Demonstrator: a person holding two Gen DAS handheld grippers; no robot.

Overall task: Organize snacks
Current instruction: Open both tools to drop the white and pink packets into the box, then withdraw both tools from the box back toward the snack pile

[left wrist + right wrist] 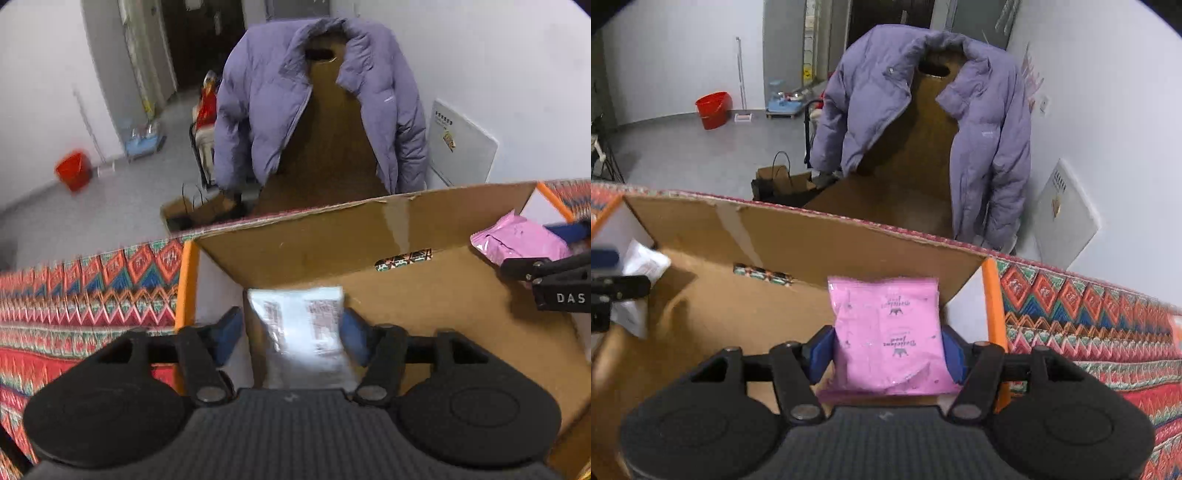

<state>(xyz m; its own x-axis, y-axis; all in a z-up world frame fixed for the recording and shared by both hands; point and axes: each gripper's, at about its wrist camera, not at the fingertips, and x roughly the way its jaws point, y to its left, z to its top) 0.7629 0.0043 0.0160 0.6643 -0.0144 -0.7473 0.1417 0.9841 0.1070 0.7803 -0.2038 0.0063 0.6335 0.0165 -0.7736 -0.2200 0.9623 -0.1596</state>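
Snack packets, two of them, both over the open cardboard box on the desk. White packet sits between the left gripper fingers, near the box's left wall; the blue pads stand slightly off its edges on both sides, so that grip reads as released, packet still in the gap. Pink packet is between the right gripper fingers at the box's right end, just beside the orange edge; blue pads press against both of its sides, so it is clamped. Each gripper shows at the edge of the other's view, with its packet. Box has a hand-hole in the far wall and a raised flap with a tape strip. Desk is covered by a zigzag patterned cloth. Beyond the desk: purple puffer jacket draped over a brown chair back, paper bag on the grey floor, red bucket by the wall, white panel leaning at right.
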